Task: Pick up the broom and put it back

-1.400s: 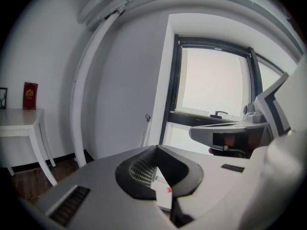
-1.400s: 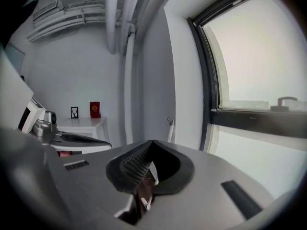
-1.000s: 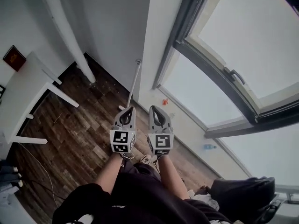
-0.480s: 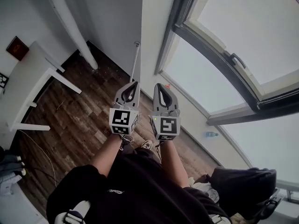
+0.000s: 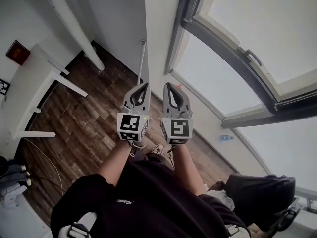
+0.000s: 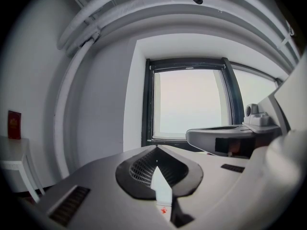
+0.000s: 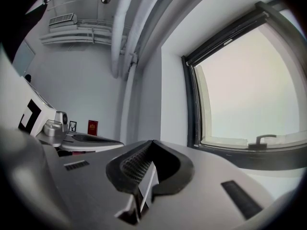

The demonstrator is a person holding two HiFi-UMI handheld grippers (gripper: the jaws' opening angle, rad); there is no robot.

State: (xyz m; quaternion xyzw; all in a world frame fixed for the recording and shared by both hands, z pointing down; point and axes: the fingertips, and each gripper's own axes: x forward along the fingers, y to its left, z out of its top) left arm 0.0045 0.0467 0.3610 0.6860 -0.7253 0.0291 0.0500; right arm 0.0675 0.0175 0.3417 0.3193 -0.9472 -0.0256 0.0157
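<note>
On my left the white table (image 5: 30, 81) stands against the wall with a small red item (image 5: 18, 52) on it, and a white pipe (image 5: 74, 29) slants down to the wood floor (image 5: 84, 118) beside it.

The broom (image 5: 141, 61) comes next. I see only its thin pale handle, upright and leaning in the wall corner just left of the window (image 5: 237, 58). Its lower end is hidden behind my left gripper (image 5: 145, 85), so I cannot see the head.

That gripper is held out about level, aimed at the corner. In its own view the jaws are pressed together with nothing between them (image 6: 156, 150).

The right gripper (image 5: 168, 85) sits just beside it, parallel, and is likewise clenched on nothing (image 7: 151, 143). Neither one touches the handle, which is out ahead of both tips.

Farther right there is only the window and a small bottle (image 5: 225, 138) on the floor by the wall.

My reading is that the broom is at rest in what looks like its parking spot, so this is either the very start or the very end of the job, and I lean towards the end.

- **If it is done:** I need to keep both tips clear so the handle is not nudged out of the corner.
- **If it has to be fetched:** I would first part one pair of jaws, then reach forward and close on the handle at mid-height.
</note>
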